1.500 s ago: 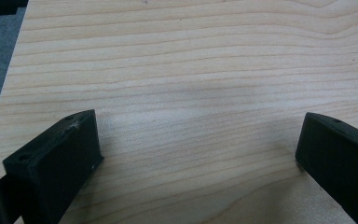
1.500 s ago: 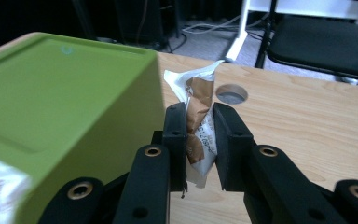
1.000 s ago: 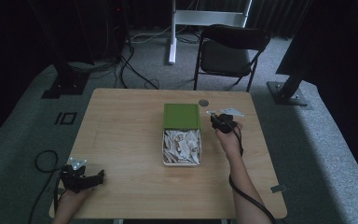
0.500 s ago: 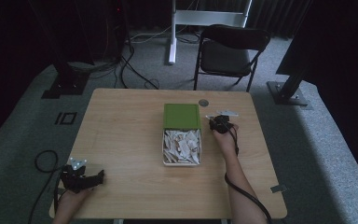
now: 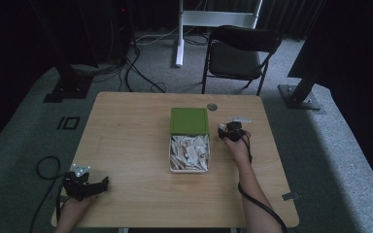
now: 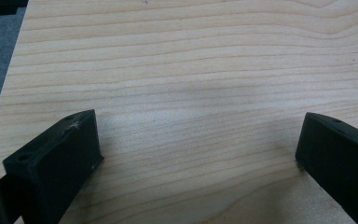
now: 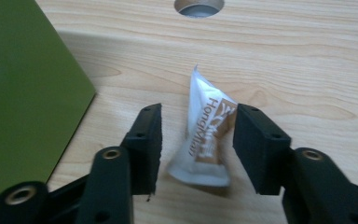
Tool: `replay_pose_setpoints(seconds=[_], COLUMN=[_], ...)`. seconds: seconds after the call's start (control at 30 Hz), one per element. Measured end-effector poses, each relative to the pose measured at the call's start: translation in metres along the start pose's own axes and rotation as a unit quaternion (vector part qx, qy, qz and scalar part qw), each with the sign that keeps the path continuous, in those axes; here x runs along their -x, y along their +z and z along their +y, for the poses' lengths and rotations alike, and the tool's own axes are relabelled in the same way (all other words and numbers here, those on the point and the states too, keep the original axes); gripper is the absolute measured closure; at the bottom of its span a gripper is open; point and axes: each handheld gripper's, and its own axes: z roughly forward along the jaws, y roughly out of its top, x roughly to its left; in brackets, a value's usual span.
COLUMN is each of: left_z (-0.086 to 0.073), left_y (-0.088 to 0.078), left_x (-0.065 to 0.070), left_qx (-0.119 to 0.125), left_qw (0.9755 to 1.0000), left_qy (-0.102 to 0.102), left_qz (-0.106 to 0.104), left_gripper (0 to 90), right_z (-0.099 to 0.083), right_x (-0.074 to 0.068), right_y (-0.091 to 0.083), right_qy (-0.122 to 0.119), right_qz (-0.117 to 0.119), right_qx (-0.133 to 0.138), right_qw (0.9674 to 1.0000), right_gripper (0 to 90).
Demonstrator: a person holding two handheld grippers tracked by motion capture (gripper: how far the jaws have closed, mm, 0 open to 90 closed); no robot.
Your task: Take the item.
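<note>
A white sachet (image 7: 208, 133) with brown print stands tilted between the jaws of my right gripper (image 7: 197, 145). It leans against the right-hand jaw, with a gap to the other. That gripper (image 5: 225, 130) is open, just right of the box. The box's green lid (image 5: 189, 120) lies hinged back, and the white tray (image 5: 171, 154) in front of it holds several white sachets (image 5: 189, 151). My left gripper (image 5: 97, 186) rests open on bare wood at the table's near left corner, its jaws wide apart (image 6: 198, 147) with nothing between them.
A round cable hole (image 5: 212, 106) sits in the tabletop behind the box, also seen ahead of the right gripper (image 7: 199, 6). A black folding chair (image 5: 240, 53) stands beyond the far edge. Cables lie on the grey floor to the left (image 5: 46, 167).
My right gripper has shifted a little left and nearer, closer to the box. The left gripper has stayed where it was.
</note>
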Motion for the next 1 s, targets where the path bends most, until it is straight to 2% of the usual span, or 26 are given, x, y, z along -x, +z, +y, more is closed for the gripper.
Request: replay_pose_setpoints(seconds=[0.17,0.27,0.57,0.77,0.9,1.0], left_z=[0.000,0.000,0.000,0.000,0.000,0.000], left_y=[0.000,0.000,0.000,0.000,0.000,0.000], left_x=[0.000,0.000,0.000,0.000,0.000,0.000], left_qx=[0.000,0.000,0.000,0.000,0.000,0.000], left_qw=[1.0000,1.0000,1.0000,1.0000,1.0000,1.0000], left_qy=[0.000,0.000,0.000,0.000,0.000,0.000], left_qz=[0.000,0.000,0.000,0.000,0.000,0.000], left_gripper=[0.7,0.7,0.6,0.7,0.7,0.7], right_z=[-0.005,-0.008,-0.026,-0.038,-0.047,-0.055], right_x=[0.005,0.009,0.019,0.022,0.023,0.026], right_y=[-0.013,-0.022,-0.041,-0.052,-0.060,-0.066], right_qy=[0.004,0.010,0.013,-0.004,0.001,-0.006], right_qz=[-0.003,-0.004,0.000,0.001,0.006,-0.003], right_qx=[0.012,0.018,0.024,0.019,0.019,0.020], right_qw=[0.9999,0.9998,0.9996,0.9998,0.9998,0.9998], right_gripper=[36.5,31.7,22.7,19.3,15.8,13.9])
